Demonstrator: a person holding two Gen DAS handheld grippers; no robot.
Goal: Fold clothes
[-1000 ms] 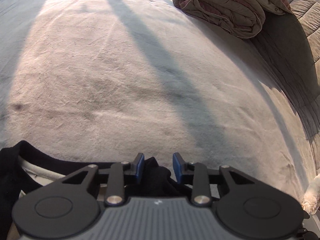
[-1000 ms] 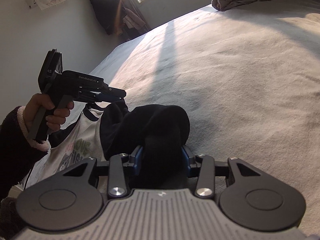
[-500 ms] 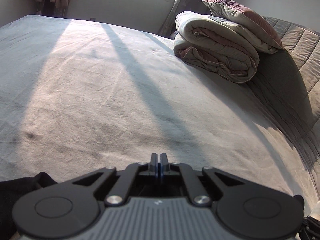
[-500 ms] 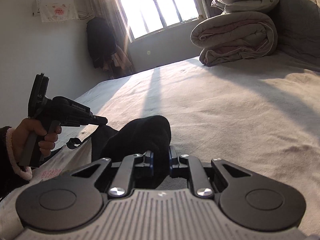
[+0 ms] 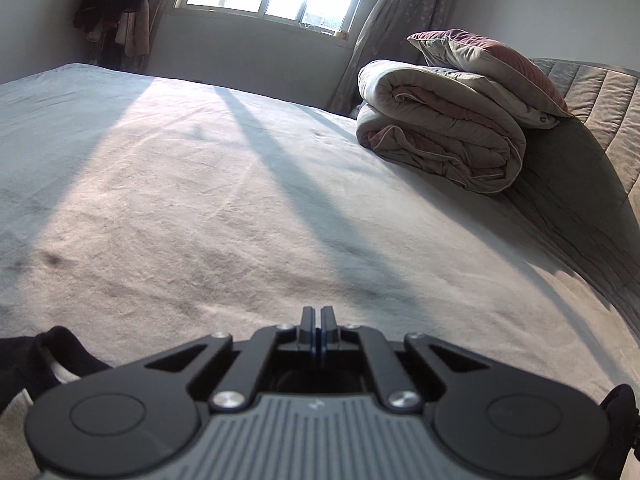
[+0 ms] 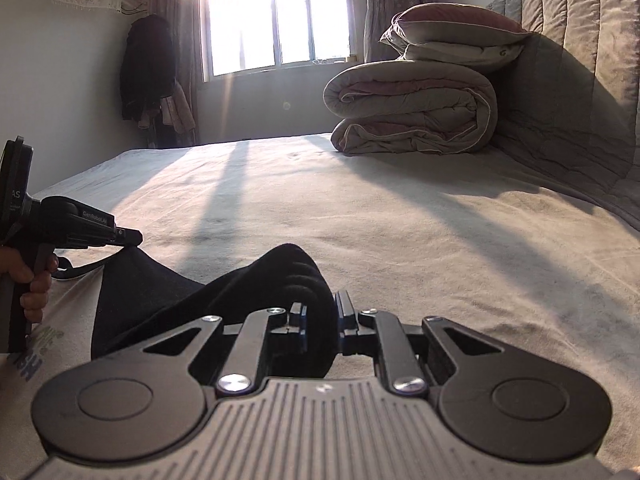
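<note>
Bed (image 5: pixel 224 216) was the only support surface: pale sheet, lightly creased, window light and long shadow bars across it. Rolled duvet (image 6: pixel 412 108) sat at the far right against the quilted headboard (image 6: pixel 580 60), with a pillow (image 6: pixel 456 36) stacked on it. Near edge held a black-and-white garment (image 6: pixel 168 304), partly lifted off the sheet, printed white panel lying flat at the left

White-bodied, dark-sleeved shirt (image 6: pixel 132 304), apparently lifted at two points above bed.
</note>
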